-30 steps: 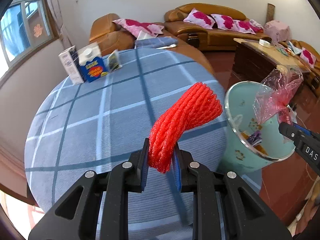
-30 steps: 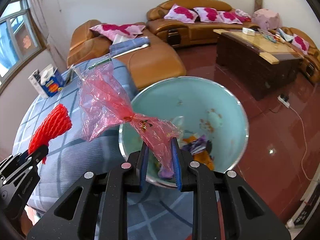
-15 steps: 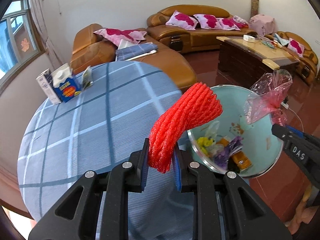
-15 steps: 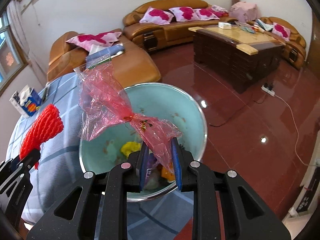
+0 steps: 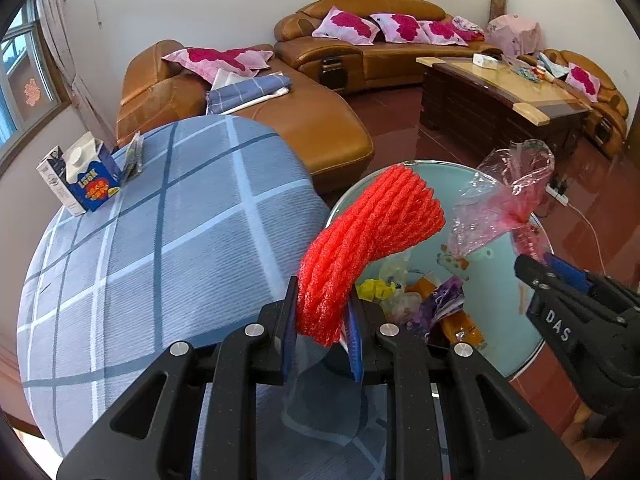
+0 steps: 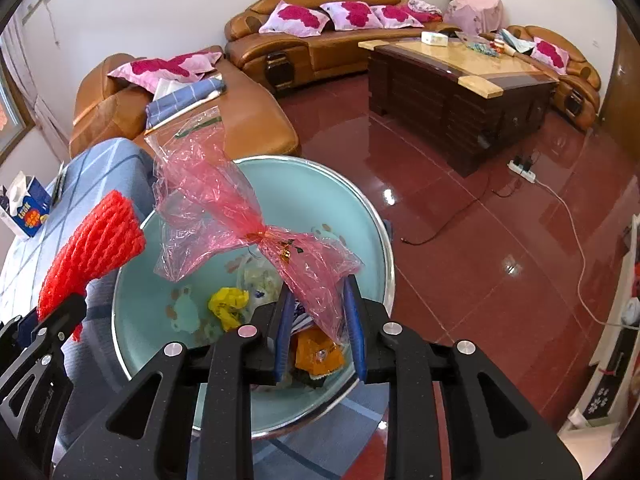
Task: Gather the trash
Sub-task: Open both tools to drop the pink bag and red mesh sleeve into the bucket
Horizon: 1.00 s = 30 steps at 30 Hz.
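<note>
I see a living room with a glossy red floor [image 6: 460, 216]; brown leather sofas [image 5: 372, 40] with pink cushions line the wall at 12 o'clock. My desk [image 5: 160, 232], under blue plaid cloth, fills 9 o'clock, cartons [image 5: 86, 180] at its far edge. The teal bin [image 6: 360, 216] sits beside it, holding wrappers. My left gripper [image 5: 322, 330] pinches red foam netting [image 5: 368, 236] over the rim; my right gripper [image 6: 318, 326] clamps a pink plastic bag [image 6: 240, 216] above the bin.

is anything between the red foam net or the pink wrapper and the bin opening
Nothing visible. The red foam net and pink wrapper hang over the open bin, which holds only loose trash.
</note>
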Tool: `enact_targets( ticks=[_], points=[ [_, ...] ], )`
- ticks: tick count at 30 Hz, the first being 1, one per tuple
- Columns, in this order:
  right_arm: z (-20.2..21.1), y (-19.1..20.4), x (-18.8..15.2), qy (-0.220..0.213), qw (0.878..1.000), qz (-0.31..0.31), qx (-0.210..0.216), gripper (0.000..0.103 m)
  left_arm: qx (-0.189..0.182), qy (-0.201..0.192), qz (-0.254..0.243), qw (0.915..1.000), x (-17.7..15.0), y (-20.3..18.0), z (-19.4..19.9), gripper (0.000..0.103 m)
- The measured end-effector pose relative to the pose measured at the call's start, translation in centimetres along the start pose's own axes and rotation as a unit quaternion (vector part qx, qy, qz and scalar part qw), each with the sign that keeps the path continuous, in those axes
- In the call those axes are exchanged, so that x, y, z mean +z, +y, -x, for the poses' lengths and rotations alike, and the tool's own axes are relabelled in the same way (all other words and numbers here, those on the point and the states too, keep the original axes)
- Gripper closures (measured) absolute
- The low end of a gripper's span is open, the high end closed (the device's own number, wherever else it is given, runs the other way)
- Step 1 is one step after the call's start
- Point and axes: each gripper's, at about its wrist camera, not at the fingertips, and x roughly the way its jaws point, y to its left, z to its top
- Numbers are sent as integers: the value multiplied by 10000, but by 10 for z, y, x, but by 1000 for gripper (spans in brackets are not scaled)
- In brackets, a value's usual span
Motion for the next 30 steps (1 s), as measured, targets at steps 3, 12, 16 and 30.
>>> enact_targets(
  ticks=[3,12,16,30],
  points=[
    [-5,-1,2,-5,10000,22,33,71,-3,39,-16,10000,1,-2,-5,82],
    [4,-8,5,-195,9992,-197,285,59,-33,108,-66,9999,6,-9,-14,82],
    [13,-18,7,-357,9984,-382,217,59,-68,122,-65,9999,9,-13,-16,82],
    [22,-29,7,-526,9965,-631,125,48,-112,-39,-56,9999,13,-25,-14,30]
  ],
)
